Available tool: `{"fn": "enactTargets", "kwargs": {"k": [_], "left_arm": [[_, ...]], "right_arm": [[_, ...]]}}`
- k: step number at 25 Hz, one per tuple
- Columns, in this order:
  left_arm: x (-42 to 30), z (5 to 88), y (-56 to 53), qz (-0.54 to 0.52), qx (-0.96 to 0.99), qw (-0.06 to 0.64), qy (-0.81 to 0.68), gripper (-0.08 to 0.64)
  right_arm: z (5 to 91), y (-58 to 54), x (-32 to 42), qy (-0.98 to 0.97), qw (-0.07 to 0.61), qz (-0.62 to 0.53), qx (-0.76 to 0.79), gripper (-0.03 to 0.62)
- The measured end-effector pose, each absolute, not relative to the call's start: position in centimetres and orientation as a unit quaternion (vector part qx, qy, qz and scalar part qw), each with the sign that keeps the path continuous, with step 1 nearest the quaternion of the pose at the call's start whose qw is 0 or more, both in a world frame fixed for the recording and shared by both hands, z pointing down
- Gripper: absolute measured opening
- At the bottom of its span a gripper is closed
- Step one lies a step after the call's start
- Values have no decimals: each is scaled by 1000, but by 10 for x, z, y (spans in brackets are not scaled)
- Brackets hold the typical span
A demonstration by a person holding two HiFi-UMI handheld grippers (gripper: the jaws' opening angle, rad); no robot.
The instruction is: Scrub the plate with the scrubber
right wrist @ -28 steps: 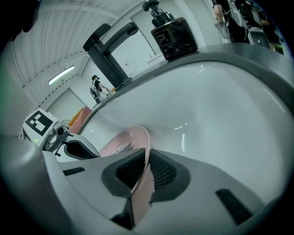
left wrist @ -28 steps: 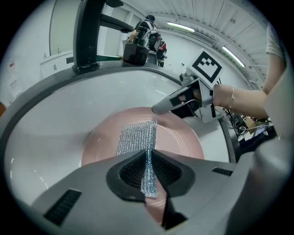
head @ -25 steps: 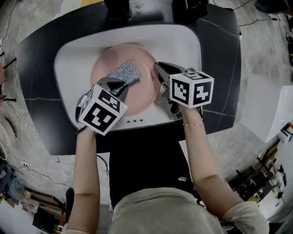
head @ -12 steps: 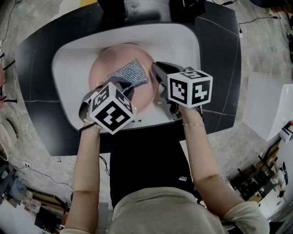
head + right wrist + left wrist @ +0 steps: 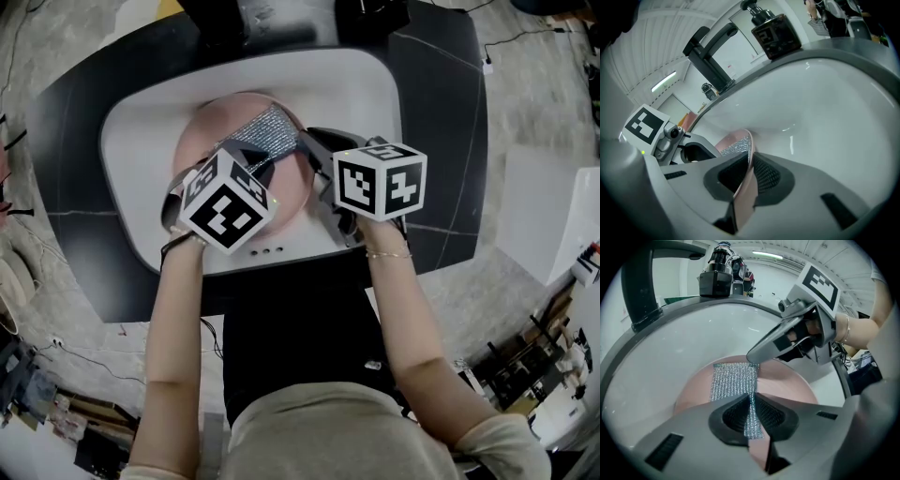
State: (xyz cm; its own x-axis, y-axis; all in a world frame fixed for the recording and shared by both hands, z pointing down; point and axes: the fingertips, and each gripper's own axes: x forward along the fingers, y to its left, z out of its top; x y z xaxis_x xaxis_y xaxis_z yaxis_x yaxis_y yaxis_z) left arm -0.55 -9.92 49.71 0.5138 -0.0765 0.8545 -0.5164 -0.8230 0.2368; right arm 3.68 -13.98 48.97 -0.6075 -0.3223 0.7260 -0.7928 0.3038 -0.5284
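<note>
Pink plate [image 5: 289, 195] lies in the white sink [image 5: 366, 94], upper centre of the head view; right gripper [image 5: 747, 176] clamps its rim, left gripper [image 5: 752, 416] pinches the silver mesh scrubber [image 5: 733, 380] spread on it.

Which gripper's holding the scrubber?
The left gripper: its jaws pinch the silver mesh scrubber. The right gripper grips the rim of the pink plate instead.
</note>
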Motion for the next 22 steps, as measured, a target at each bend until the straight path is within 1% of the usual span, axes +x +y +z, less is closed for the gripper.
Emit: {"fn": "enactTargets", "kwargs": {"k": [9,13,22], "left_arm": [[-28,504,-119,450,828,256,-215,55],[-49,512,-127,469,813,249,-241,55],[-73,520,-124,492,790,253,-264,55]], "right_arm": [[486,-139,37,-768,255,464,360,49],[487,-137,38,-767,252,466,361,49],[490,-135,38,-768,255,467,357,51]]}}
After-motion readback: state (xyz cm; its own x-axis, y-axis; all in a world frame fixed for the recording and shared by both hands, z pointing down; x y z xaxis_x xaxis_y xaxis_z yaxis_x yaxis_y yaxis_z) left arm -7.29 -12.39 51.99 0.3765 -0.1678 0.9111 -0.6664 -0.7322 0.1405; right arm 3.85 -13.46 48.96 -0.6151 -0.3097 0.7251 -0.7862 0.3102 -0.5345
